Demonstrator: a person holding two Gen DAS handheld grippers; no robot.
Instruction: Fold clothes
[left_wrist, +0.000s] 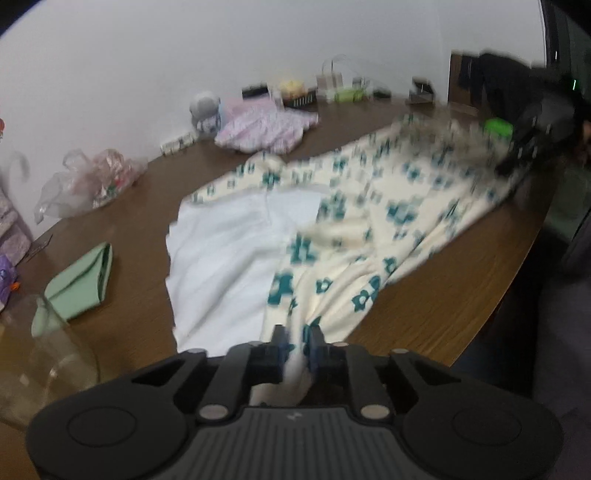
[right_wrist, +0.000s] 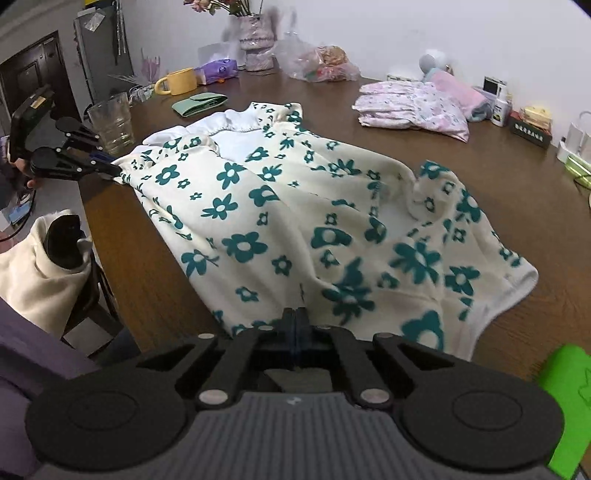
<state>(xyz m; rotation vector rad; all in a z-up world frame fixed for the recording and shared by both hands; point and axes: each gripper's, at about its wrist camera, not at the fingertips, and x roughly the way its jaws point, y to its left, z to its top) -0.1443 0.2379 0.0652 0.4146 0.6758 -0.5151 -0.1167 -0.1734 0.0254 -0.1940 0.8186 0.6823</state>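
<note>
A cream garment (right_wrist: 295, 206) printed with teal flowers lies spread across the brown wooden table (right_wrist: 155, 266), its white lining (left_wrist: 229, 251) turned up on one side, and everything else sits around it. Starting at the left of the right wrist view, the left gripper (right_wrist: 116, 170) reaches in from beyond the table edge – its jaws are pinched tight on the garment's left corner, just in front of a clear drinking glass (right_wrist: 112, 123). Behind the glass stands a yellow mug (right_wrist: 179, 82), and a folded green cloth (right_wrist: 199, 103) lies just beyond the garment's far-left edge. Further back from the garment, against the wall, stand a vase of flowers (right_wrist: 255, 40) and a crumpled plastic bag (right_wrist: 319, 61).

The right gripper (right_wrist: 297, 325) sits at the garment's near edge with its jaws pressed together – fabric runs right up to the tips, though whether any is caught between them cannot be told from here. In the left wrist view the fabric bunches visibly between the left gripper's fingers (left_wrist: 279, 338).

To the far right of the garment rests a stack of folded pink clothes (right_wrist: 410, 105), with small bottles and boxes behind it. A bright green object (right_wrist: 565, 398) lies near the garment's right corner.
</note>
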